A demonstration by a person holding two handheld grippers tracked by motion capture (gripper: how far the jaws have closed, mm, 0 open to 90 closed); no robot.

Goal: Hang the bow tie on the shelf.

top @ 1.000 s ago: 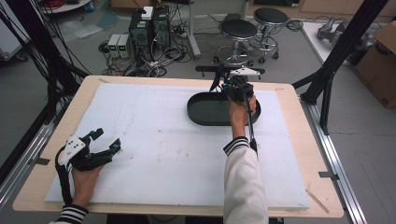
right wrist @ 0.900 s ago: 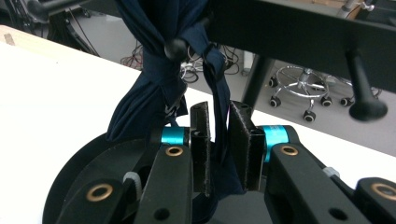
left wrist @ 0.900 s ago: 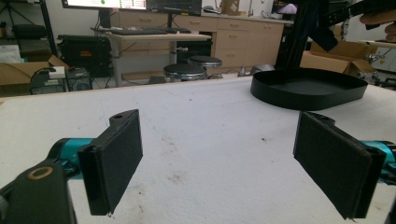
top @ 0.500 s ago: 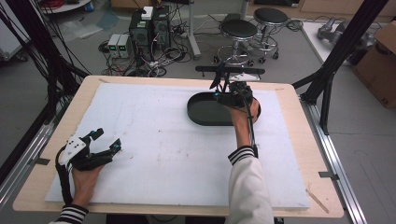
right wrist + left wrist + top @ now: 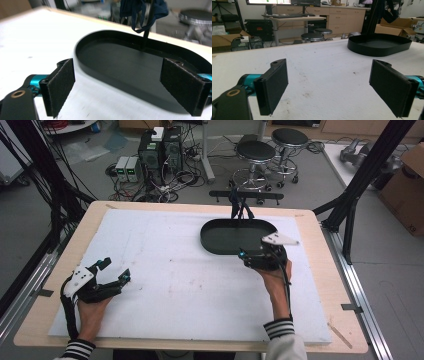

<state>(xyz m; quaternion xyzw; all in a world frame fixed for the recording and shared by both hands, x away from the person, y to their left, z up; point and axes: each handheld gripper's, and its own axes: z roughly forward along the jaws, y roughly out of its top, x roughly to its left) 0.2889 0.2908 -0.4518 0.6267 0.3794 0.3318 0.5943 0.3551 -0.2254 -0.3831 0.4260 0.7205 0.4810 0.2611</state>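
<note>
1. Navy cloth [image 5: 140, 10] hangs on the thin post [image 5: 147, 35] at the black tray's [image 5: 206, 240] far side, so the hanging looks done.
2. Right tool [image 5: 117, 67] has just been opening: jaws wide apart, nothing between them.
3. Left tool [image 5: 329, 72] idles apart and empty over the tabletop [image 5: 165, 270]; little seems left.
</note>
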